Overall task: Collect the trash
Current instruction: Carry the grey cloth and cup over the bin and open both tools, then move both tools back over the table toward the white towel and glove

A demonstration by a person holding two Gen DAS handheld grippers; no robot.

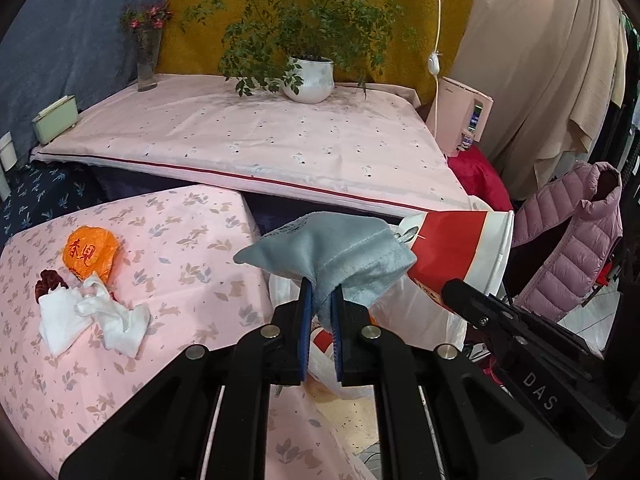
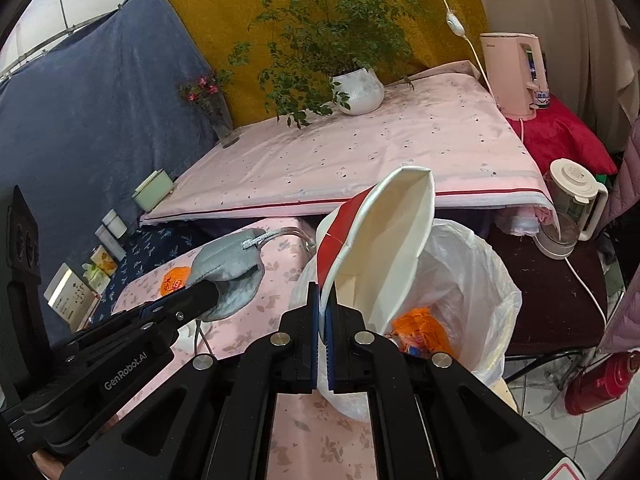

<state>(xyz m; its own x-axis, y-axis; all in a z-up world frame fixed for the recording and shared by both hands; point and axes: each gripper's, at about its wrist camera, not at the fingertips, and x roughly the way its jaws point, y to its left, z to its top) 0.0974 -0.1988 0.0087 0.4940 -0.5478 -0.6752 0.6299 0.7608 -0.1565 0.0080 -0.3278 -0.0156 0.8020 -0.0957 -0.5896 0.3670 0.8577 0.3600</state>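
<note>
Left wrist view. Left gripper (image 1: 322, 300) pinches a grey-blue soft fabric pouch (image 1: 332, 256) between narrow blue pads, held past the near-right corner of the low table with the pink floral cloth (image 1: 180, 248). Right gripper (image 1: 456, 290) enters from the right, its arm lettered "DAS", gripping a flattened red-and-white paper cup (image 1: 460, 248). Toward the table's left edge: crumpled orange plastic wrapper with red characters (image 1: 90, 254), crumpled white tissues (image 1: 96, 316), a dark red scrap (image 1: 48, 280). The table's middle and near edge are bare. Behind, a higher surface with a pale pink dotted cloth (image 1: 260, 140) carries a white potted green plant (image 1: 310, 78) and a glass vase of pink flowers (image 1: 147, 60) at its far edge.

Right wrist view. Right gripper (image 2: 323, 300) is pressed tight on the cup (image 2: 384, 248), mouth up, above a white plastic trash bag (image 2: 472, 280) standing open off the table's right edge, orange wrappers (image 2: 420, 330) inside. Left gripper (image 2: 208, 290), lettered "GenRobot.AI", holds the pouch (image 2: 232, 276); its grey cord loop (image 2: 280, 236) shows only here. Also only here: white jug blender (image 2: 572, 208), red flask (image 2: 604, 384) on tiled floor.
</note>
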